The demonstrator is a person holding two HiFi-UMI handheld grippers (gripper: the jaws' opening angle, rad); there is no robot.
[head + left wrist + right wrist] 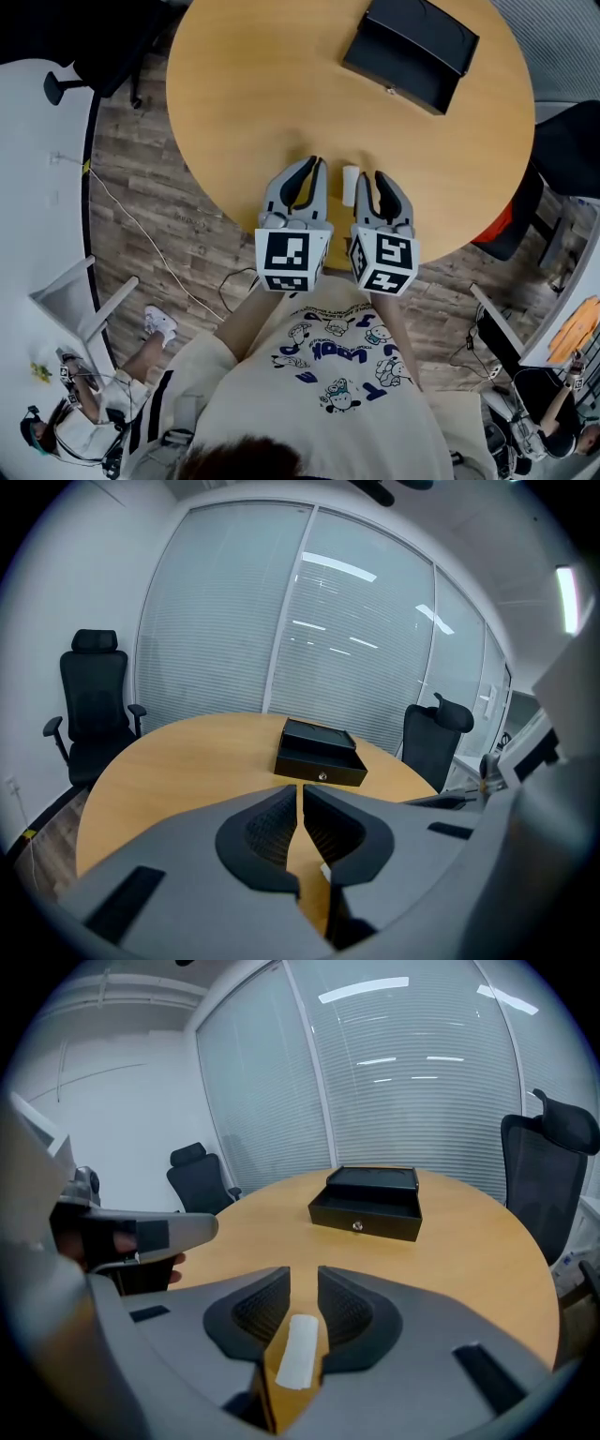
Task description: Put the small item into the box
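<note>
R gripper (302, 1277) jaws apart, small white item (300, 1349) between, not squeezed, on bench (262, 112), L gripper (300, 794) jaws closed, empty, box (410, 52) well apart

box (410, 52) cut off by head view's top edge. small item (324, 871) mostly hidden behind left gripper (299, 797).

left claw (300, 791): jaws together | right claw (303, 1275): jaws apart
</note>
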